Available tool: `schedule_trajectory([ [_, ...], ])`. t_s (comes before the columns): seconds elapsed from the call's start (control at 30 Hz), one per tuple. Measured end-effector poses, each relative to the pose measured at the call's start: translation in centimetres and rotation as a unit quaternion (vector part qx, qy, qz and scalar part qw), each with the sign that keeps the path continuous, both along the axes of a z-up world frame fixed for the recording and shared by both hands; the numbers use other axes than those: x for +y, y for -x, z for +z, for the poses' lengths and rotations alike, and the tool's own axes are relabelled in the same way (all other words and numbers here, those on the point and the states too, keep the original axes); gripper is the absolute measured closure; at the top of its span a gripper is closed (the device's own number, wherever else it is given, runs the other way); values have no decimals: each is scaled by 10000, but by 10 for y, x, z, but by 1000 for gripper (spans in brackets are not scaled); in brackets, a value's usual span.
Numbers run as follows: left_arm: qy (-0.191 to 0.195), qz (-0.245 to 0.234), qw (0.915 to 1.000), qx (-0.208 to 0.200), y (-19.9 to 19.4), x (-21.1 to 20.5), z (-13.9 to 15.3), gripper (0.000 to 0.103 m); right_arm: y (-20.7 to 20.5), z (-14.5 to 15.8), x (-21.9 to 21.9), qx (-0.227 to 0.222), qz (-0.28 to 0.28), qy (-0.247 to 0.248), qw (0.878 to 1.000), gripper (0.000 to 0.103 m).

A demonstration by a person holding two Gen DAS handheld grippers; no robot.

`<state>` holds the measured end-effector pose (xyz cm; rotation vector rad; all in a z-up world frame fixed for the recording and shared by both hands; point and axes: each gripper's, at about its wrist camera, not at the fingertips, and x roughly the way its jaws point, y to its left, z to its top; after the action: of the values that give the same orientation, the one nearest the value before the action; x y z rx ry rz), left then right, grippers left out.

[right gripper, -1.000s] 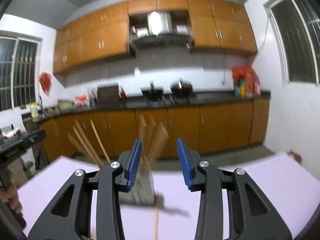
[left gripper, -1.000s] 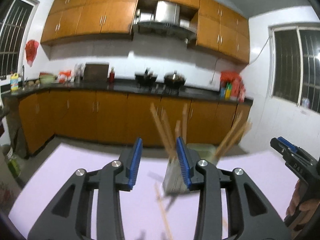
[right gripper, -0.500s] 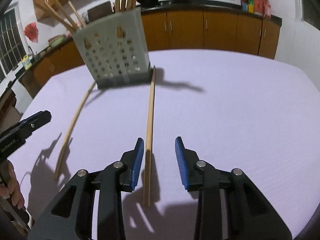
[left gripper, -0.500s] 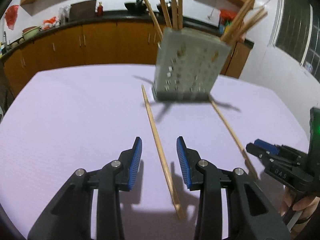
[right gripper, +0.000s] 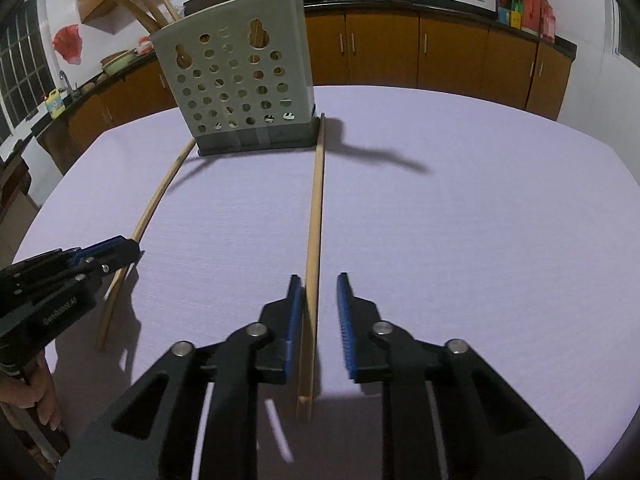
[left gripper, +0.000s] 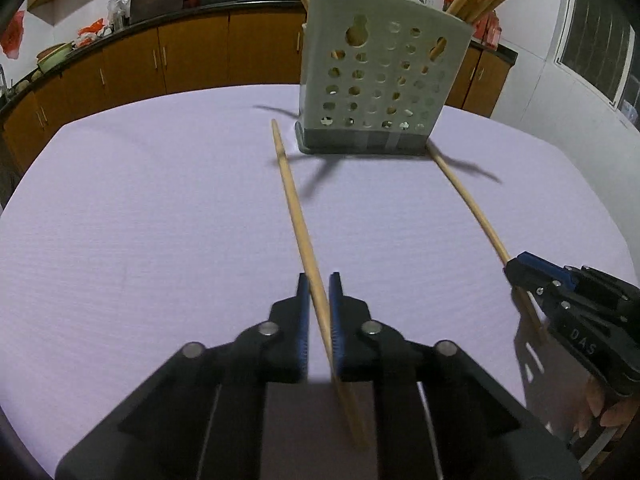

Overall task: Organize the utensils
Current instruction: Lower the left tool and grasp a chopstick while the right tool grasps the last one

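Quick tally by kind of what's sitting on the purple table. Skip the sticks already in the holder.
Loose chopsticks: 2, the left chopstick and the right chopstick.
Holders: 1, the utensil holder.
Total: 3.

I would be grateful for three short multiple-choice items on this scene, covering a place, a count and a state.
1. Where does the grey holder stand?
A. At the far ends of the loose chopsticks
B. Between the two grippers
C. On the kitchen counter

2. How many chopsticks lie loose on the table?
A. One
B. Two
C. Four

3. How are the jaws of the right gripper?
A. Shut on nothing
B. Clamped on the holder
C. Open, with a chopstick between them

Answers:
1 A: both sticks point toward its base.
2 B: only the left chopstick and the right chopstick lie on the cloth.
3 C: a clear gap shows beside the right chopstick, on its right.
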<state>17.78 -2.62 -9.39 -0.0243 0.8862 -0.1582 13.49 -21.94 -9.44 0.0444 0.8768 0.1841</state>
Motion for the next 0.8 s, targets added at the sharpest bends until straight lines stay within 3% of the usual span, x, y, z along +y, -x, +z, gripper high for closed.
schedule_trajectory([
  [0.43, -167, 481, 9987, 14, -11, 47, 3, 95, -9, -1, -37, -11, -648, 105, 9978, 95],
  [0.8, 122, 471, 9988, 32, -10, 59, 3, 93, -9, -3, -38, 11, -626, 34, 9980, 95],
])
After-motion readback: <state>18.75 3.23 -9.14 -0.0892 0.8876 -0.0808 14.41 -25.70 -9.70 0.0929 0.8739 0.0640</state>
